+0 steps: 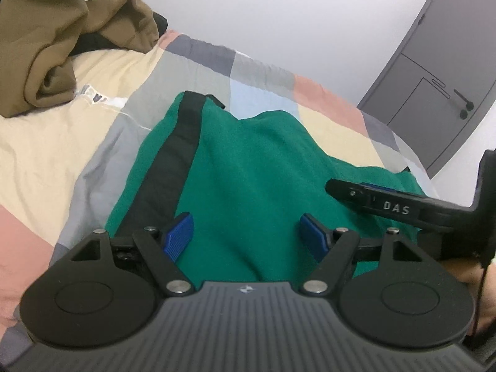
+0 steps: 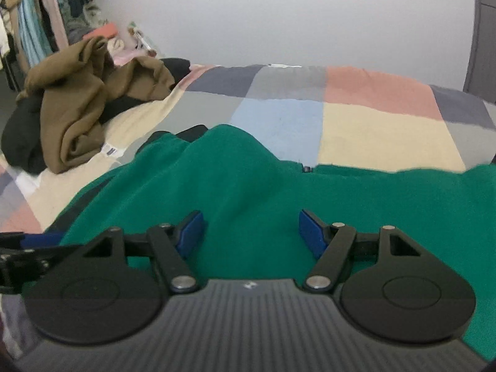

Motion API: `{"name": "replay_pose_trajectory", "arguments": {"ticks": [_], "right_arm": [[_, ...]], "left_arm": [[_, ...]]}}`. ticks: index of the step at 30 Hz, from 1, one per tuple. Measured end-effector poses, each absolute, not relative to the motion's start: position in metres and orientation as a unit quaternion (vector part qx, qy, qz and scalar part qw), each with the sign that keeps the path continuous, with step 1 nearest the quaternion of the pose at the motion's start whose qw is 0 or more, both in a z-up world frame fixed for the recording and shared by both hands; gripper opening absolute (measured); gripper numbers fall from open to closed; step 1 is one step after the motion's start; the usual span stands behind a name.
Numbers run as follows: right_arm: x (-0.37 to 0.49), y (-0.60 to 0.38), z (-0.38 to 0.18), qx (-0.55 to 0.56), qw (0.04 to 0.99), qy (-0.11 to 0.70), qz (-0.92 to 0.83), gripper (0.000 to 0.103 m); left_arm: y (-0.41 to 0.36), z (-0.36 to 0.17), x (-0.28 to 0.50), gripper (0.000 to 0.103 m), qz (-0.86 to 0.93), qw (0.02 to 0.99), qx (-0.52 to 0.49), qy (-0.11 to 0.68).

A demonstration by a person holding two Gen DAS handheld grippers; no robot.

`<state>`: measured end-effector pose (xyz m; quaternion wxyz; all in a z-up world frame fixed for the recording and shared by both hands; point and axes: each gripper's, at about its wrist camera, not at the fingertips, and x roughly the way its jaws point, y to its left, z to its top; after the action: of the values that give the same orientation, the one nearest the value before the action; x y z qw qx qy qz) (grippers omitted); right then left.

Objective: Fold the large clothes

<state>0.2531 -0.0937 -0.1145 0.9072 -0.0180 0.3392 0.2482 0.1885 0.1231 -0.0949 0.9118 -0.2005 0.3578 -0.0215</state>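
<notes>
Below both our grippers lies the green garment [image 1: 248, 170], spread on the patchwork bedcover [image 1: 93, 117], its black stripe [image 1: 173, 155] ahead and left of our left gripper [image 1: 246, 235]. Left gripper and right gripper [image 2: 251, 232] both stand apart, pads clear of cloth, holding nothing. We judge we are between folds, reaching for edges; next we need each pad pair lowered around a hem.
</notes>
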Motion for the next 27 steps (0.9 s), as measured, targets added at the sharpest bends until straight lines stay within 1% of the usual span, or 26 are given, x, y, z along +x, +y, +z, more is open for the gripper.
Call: {"name": "replay_pose_trajectory", "arguments": {"ticks": [3, 9, 13, 16, 18, 20, 22, 23, 25, 27], "right_arm": [[0.254, -0.095, -0.118, -0.011, 0.909, 0.338, 0.242, 0.070], [0.226, -0.123, -0.093, 0.012, 0.916, 0.325, 0.233, 0.069], [0.194, -0.165, -0.080, 0.056, 0.918, 0.325, 0.223, 0.070], [0.170, -0.195, -0.086, 0.091, 0.914, 0.339, 0.203, 0.071], [0.155, -0.213, -0.093, 0.123, 0.910, 0.347, 0.188, 0.071], [0.145, -0.230, -0.102, 0.170, 0.900, 0.361, 0.178, 0.072], [0.138, -0.245, -0.111, 0.224, 0.885, 0.374, 0.167, 0.072], [0.136, -0.252, -0.116, 0.249, 0.876, 0.379, 0.163, 0.079], [0.131, -0.262, -0.126, 0.304, 0.857, 0.387, 0.156, 0.087], [0.131, -0.271, -0.140, 0.360, 0.827, 0.406, 0.149, 0.087]], "left_arm": [[0.124, -0.100, 0.189, 0.079, -0.021, 0.910, -0.204, 0.361], [0.127, -0.093, 0.180, 0.079, -0.035, 0.913, -0.219, 0.342], [0.118, -0.083, 0.169, 0.079, -0.053, 0.915, -0.225, 0.331], [0.105, -0.074, 0.158, 0.079, -0.060, 0.919, -0.206, 0.332], [0.098, -0.068, 0.148, 0.080, -0.068, 0.916, -0.210, 0.335], [0.096, -0.067, 0.138, 0.081, -0.078, 0.905, -0.242, 0.341], [0.096, -0.070, 0.129, 0.084, -0.081, 0.890, -0.280, 0.350], [0.098, -0.074, 0.126, 0.085, -0.081, 0.881, -0.302, 0.356], [0.103, -0.084, 0.119, 0.087, -0.080, 0.857, -0.351, 0.370], [0.112, -0.099, 0.115, 0.087, -0.076, 0.824, -0.406, 0.387]]}}
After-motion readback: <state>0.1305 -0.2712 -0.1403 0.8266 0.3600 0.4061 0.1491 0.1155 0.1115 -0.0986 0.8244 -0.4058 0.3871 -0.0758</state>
